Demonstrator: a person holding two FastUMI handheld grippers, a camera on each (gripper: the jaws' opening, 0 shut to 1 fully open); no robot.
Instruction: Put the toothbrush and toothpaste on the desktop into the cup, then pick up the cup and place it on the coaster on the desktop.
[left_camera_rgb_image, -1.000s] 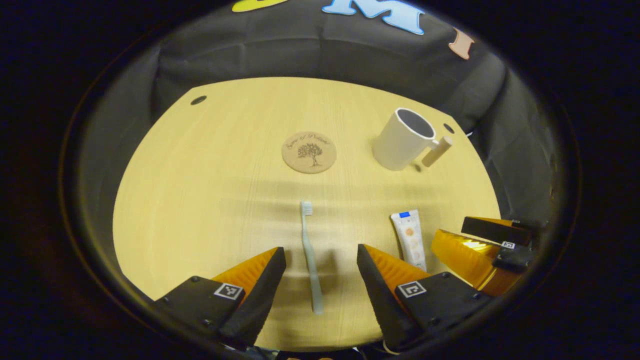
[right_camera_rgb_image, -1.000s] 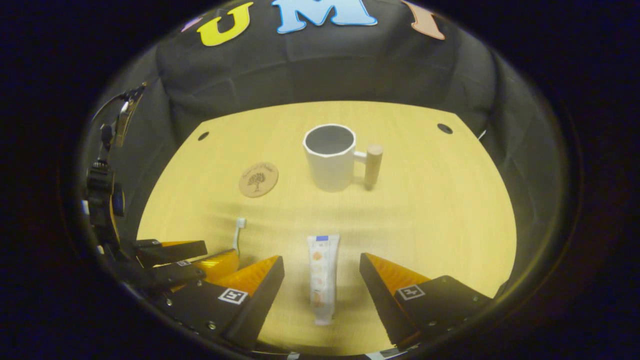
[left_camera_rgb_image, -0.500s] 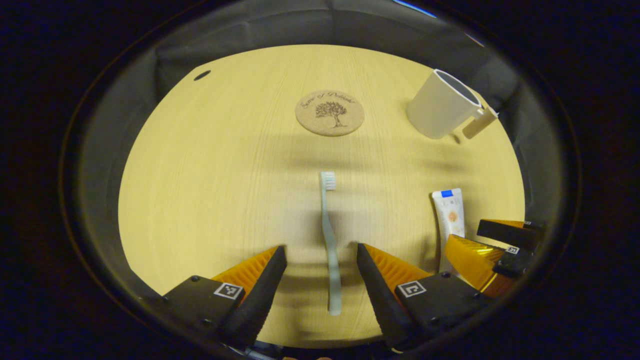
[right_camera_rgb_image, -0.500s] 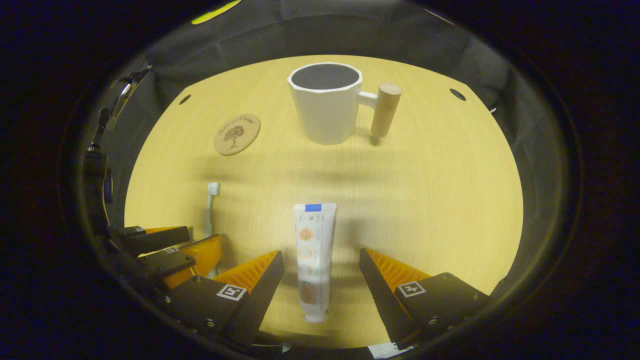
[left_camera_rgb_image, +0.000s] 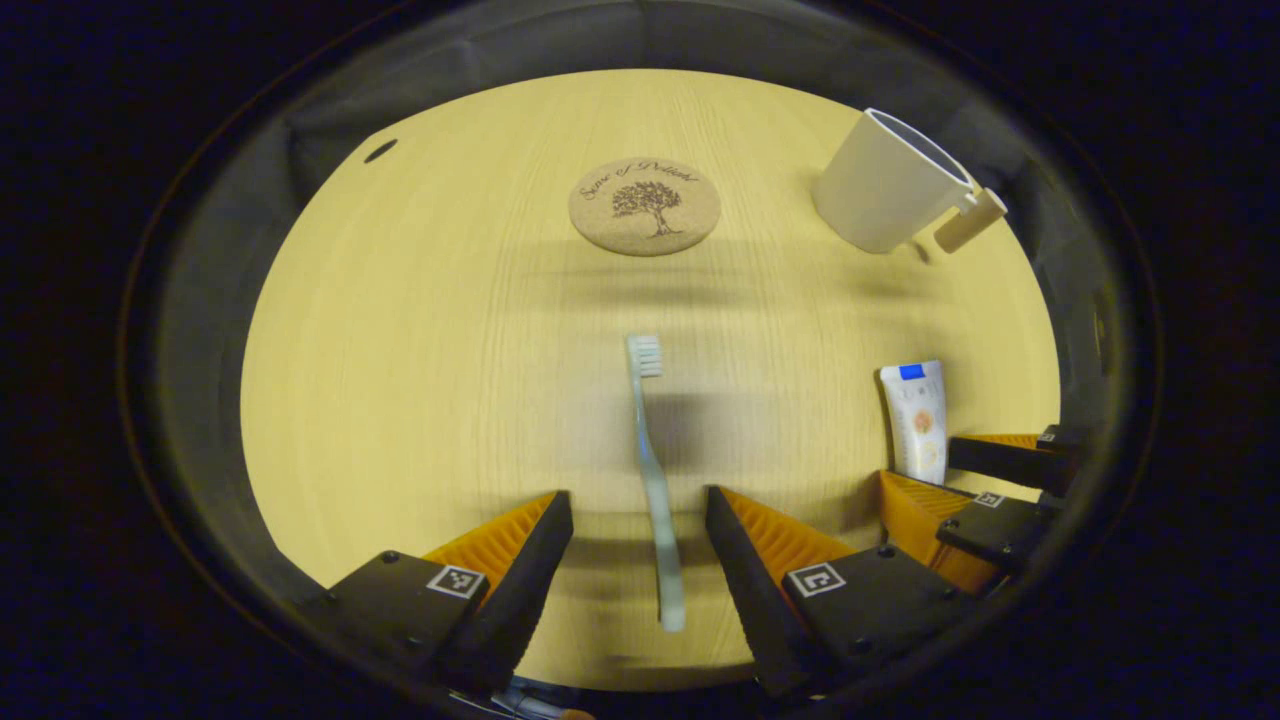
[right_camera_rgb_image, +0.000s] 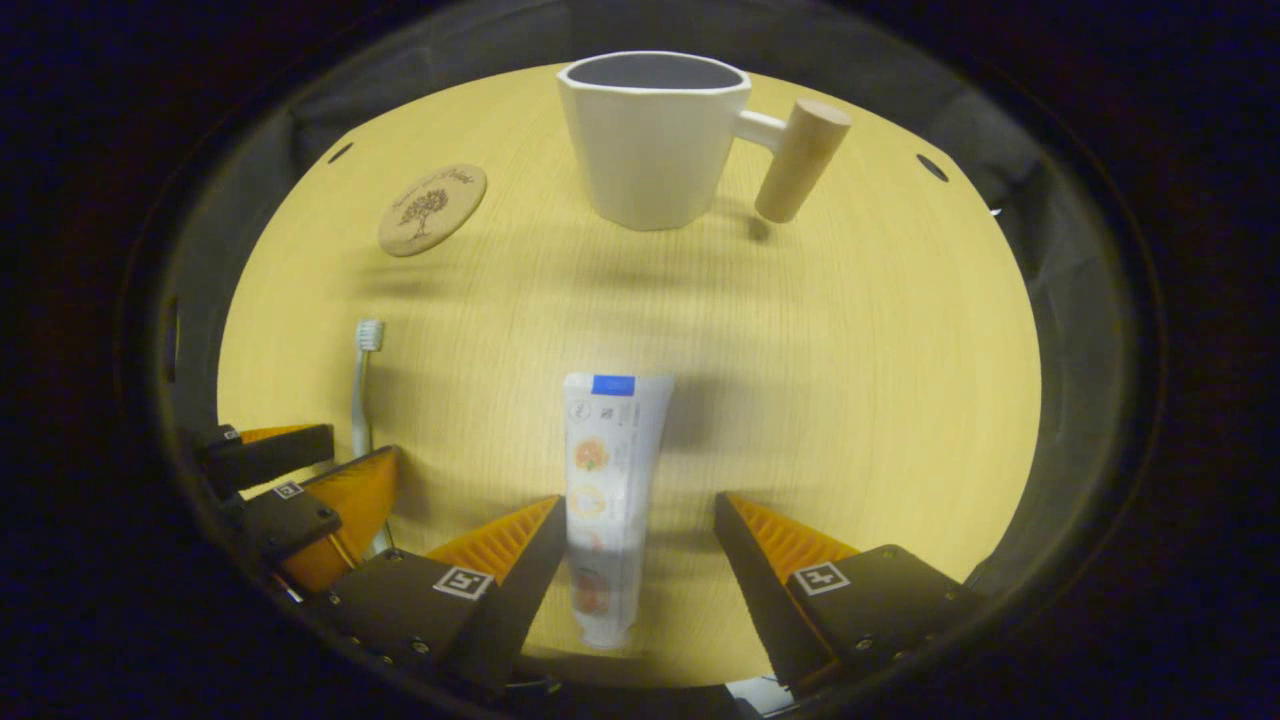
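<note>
A pale green toothbrush (left_camera_rgb_image: 650, 470) lies flat on the wooden desktop, bristles pointing away, and my left gripper (left_camera_rgb_image: 637, 500) is open with a finger on each side of its handle. The white toothpaste tube (right_camera_rgb_image: 603, 480) lies lengthwise between the fingers of my open right gripper (right_camera_rgb_image: 637, 505), not touched. The white cup (right_camera_rgb_image: 655, 140) with a wooden handle stands upright beyond the tube. A round cork coaster (left_camera_rgb_image: 644, 206) lies beyond the toothbrush. In the left gripper view, the cup (left_camera_rgb_image: 885, 185) stands at the far right and the toothpaste tube (left_camera_rgb_image: 918, 418) lies beside the right gripper (left_camera_rgb_image: 960, 480).
The wooden desktop (left_camera_rgb_image: 430, 330) has a small dark hole (left_camera_rgb_image: 380, 151) at its far left corner. Black cloth walls close in the table on all sides. The left gripper (right_camera_rgb_image: 300, 470) sits low at the left of the right gripper view.
Both grippers have come down and forward over the desktop. The toothbrush and the tube now lie deeper between their open fingers, and the cup and coaster look nearer.
</note>
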